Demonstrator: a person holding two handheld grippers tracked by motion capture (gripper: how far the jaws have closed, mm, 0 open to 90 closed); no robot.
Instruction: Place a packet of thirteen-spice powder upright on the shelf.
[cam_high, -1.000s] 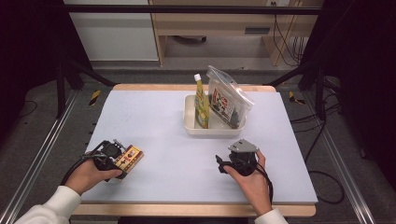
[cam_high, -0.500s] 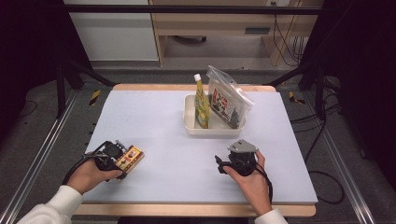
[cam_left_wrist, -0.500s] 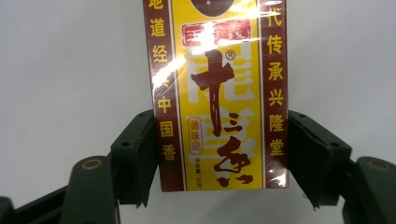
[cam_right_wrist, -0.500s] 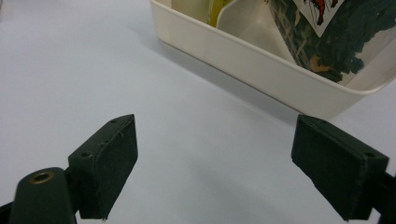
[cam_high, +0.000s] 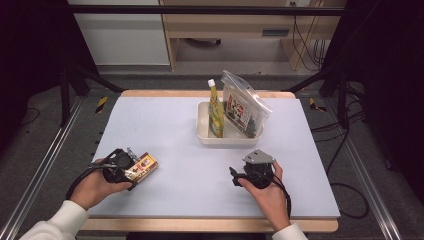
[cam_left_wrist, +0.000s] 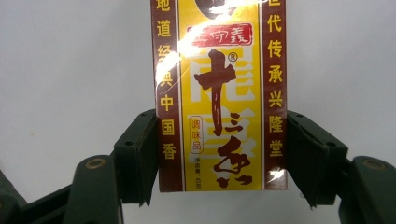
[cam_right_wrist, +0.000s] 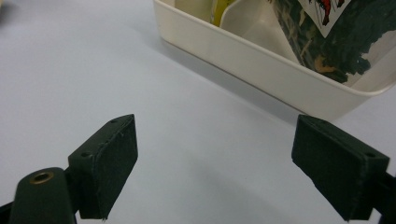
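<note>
On the pale counter (cam_high: 190, 150) the landmark is the white tray (cam_high: 204, 131), which stands toward the far middle. Near the counter's front left corner, well apart from the tray, the left claw (cam_high: 131, 169) is clamped on a yellow and brown box (cam_high: 143, 165) that lies flat on the counter. In the left gripper view the box (cam_left_wrist: 219, 98) sits between the two black pads, both of which press against its long sides; the jaws have just been closing onto it. The top end of the box is cut off by the upper edge of that view, so its upper print cannot be read, and glare washes out parts of the wrapper. From above, the hand and the body of the gripper cover the near end of the box. The right claw (cam_high: 250, 172) rests in front of the tray, just short of its near wall, held by the right hand (cam_high: 267, 192). In the right gripper view its jaws stand wide apart with only bare counter between them, and the tray (cam_right_wrist: 261, 60) crosses the upper part of the picture. Inside the tray a yellow bottle (cam_high: 215, 111) with a white cap stands upright on the left, and a clear bag (cam_high: 243, 109) of dark contents leans on the right; the label on the bag is too small to read, and the tray's wall hides the bottoms of both.
</note>
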